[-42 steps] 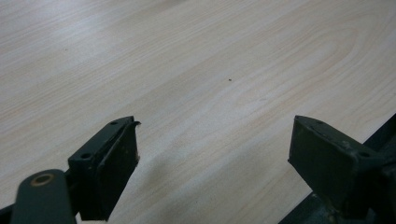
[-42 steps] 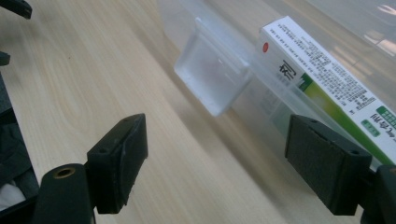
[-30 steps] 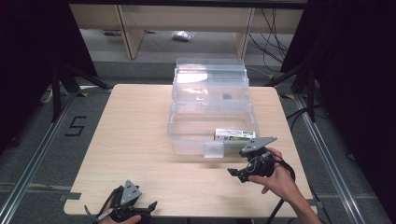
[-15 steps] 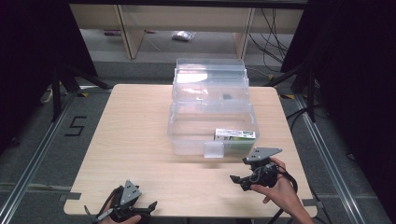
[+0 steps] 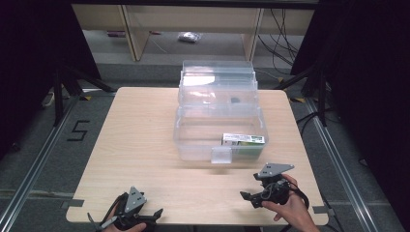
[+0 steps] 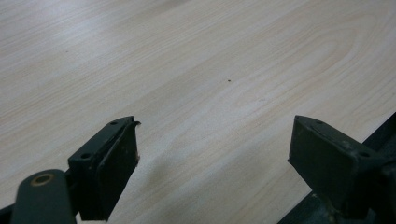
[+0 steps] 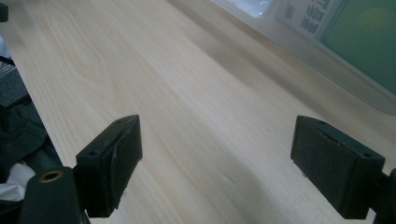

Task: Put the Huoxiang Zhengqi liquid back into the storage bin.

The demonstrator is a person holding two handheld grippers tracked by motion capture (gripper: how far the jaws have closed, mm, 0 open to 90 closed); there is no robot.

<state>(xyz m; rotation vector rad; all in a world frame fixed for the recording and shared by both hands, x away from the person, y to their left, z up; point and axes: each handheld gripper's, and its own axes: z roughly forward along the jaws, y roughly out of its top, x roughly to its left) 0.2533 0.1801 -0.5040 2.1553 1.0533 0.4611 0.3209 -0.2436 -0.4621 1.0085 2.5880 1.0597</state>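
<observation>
Clear plastic bin (image 5: pixel 218 137) stands in the middle of the wooden surface (image 5: pixel 135 145), nearest of a row of see-through containers; a second clear container (image 5: pixel 217 82) sits just behind it, touching or nearly so; inside the bin, against its right front corner, lies a green-and-white box (image 5: pixel 243 141), flat on the floor of the bin; a small clear latch tab (image 5: pixel 221 155) hangs at the front wall. Right claw (image 5: pixel 247 197) rests low over the surface near the front right edge, held by a hand (image 5: pixel 290 212), jaws spread wide with nothing between them; in the right gripper view the bin wall and green box (image 7: pixel 359 42) show beyond the jaws. Left claw (image 5: pixel 155 213) sits at the front left edge, well apart from the bin, jaws wide, bare wood (image 6: pixel 210 84) between them.
</observation>
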